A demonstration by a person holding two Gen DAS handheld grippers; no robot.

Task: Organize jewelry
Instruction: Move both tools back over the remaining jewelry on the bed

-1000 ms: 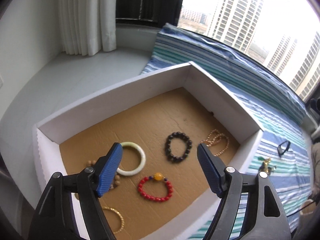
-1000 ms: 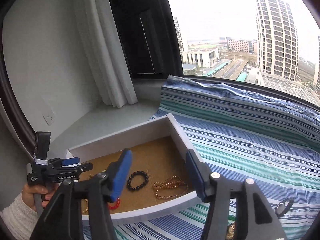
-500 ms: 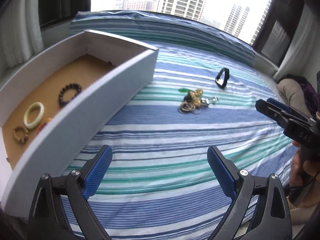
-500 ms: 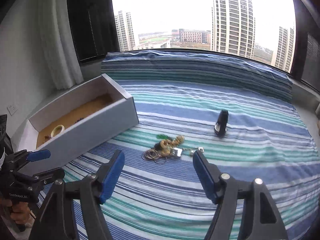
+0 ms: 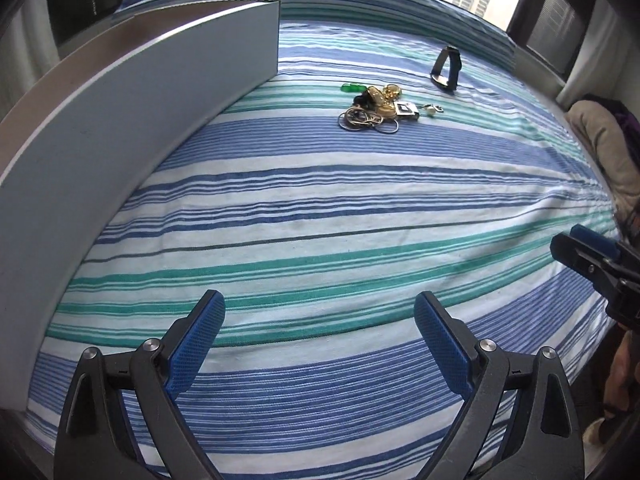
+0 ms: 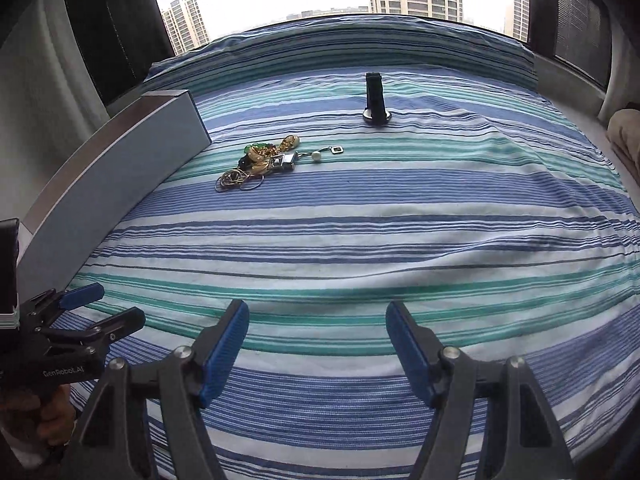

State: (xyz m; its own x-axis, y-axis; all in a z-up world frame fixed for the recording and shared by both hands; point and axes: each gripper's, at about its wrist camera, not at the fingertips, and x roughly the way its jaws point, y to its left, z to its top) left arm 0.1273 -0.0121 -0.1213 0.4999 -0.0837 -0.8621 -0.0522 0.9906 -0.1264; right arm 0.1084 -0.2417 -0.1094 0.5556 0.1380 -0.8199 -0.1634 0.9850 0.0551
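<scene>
A tangled pile of jewelry (image 5: 376, 108) with gold pieces, thin hoops and green beads lies on the striped bedspread; it also shows in the right wrist view (image 6: 264, 160). A black watch band (image 5: 445, 67) stands just beyond it, seen too in the right wrist view (image 6: 375, 98). The white box (image 5: 120, 120) stands at the left, only its outer wall showing, as in the right wrist view (image 6: 120, 172). My left gripper (image 5: 320, 332) is open and empty, low over the near bedspread. My right gripper (image 6: 318, 340) is open and empty, also near the front.
The striped bedspread (image 6: 400, 240) covers the whole surface. The right gripper shows at the right edge of the left wrist view (image 5: 592, 264), the left gripper at the lower left of the right wrist view (image 6: 80, 320). A beige cushion (image 5: 600, 140) lies at the right.
Both grippers have swung away from the box and dropped low over the bedspread. The box interior with its bracelets is out of sight. Both stay open.
</scene>
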